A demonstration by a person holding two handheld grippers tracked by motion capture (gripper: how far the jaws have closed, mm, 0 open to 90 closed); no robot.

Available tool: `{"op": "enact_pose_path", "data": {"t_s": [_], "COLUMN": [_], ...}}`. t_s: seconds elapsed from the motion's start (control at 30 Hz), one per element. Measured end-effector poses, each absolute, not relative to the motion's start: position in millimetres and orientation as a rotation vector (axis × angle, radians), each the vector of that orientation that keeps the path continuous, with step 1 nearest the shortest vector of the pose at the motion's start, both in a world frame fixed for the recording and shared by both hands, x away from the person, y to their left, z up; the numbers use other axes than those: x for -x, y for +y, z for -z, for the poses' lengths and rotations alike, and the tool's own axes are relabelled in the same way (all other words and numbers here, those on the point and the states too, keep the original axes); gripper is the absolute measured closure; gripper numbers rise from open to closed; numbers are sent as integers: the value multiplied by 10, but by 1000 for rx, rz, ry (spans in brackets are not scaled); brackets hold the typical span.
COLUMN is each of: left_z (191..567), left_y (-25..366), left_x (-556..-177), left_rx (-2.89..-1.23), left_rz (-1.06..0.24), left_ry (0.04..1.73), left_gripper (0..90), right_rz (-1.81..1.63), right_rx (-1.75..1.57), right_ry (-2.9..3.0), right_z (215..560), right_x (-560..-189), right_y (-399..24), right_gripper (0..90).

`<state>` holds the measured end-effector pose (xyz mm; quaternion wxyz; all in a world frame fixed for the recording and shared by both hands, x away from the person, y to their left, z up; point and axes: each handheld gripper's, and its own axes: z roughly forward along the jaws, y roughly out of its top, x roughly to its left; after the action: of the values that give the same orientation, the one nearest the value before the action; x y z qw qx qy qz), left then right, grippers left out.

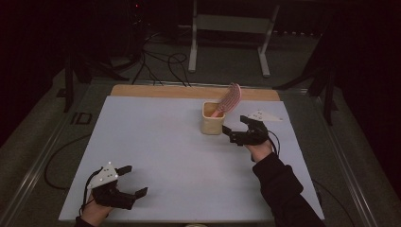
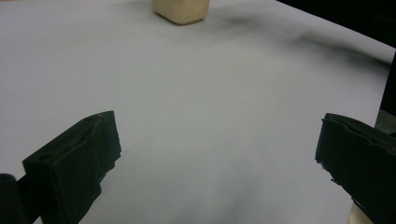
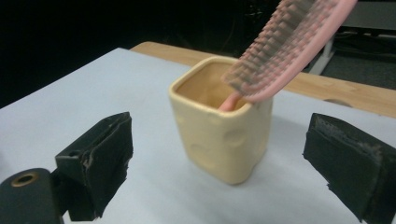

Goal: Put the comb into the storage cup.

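Hairbrush (image 3: 289, 42) stands handle-down in cream cup (image 3: 224, 140).

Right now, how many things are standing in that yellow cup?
1: a pink hairbrush, handle down in the yellow cup, head leaning over its rim. Anything small at the bottom could be hidden.

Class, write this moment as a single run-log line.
right gripper: open, beside cup | brush: handle in cup | left gripper: open, idle near table edge

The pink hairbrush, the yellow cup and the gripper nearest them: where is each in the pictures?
pink hairbrush (image 3: 285, 44): right gripper view, on its bristled head.
yellow cup (image 3: 219, 140): right gripper view, on its front wall.
right gripper (image 1: 235, 130): high view, between its open jaws.
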<state>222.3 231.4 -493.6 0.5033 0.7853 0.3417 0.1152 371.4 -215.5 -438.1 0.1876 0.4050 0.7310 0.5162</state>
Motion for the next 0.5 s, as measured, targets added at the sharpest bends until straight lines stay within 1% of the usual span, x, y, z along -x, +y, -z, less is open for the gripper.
{"op": "enact_pose_path", "data": {"t_s": [0.5], "left_z": [4936], "left_y": [2320], "left_x": [-2215], "left_rx": [-1896], "left_rz": [-278], "left_ry": [828], "left_gripper": [5], "right_rz": [-1517], "right_rx": [-1091], "right_ry": [2113], "right_z": [4519], "right_x": [-3407], "right_y": [-2215], "right_gripper": [83]}}
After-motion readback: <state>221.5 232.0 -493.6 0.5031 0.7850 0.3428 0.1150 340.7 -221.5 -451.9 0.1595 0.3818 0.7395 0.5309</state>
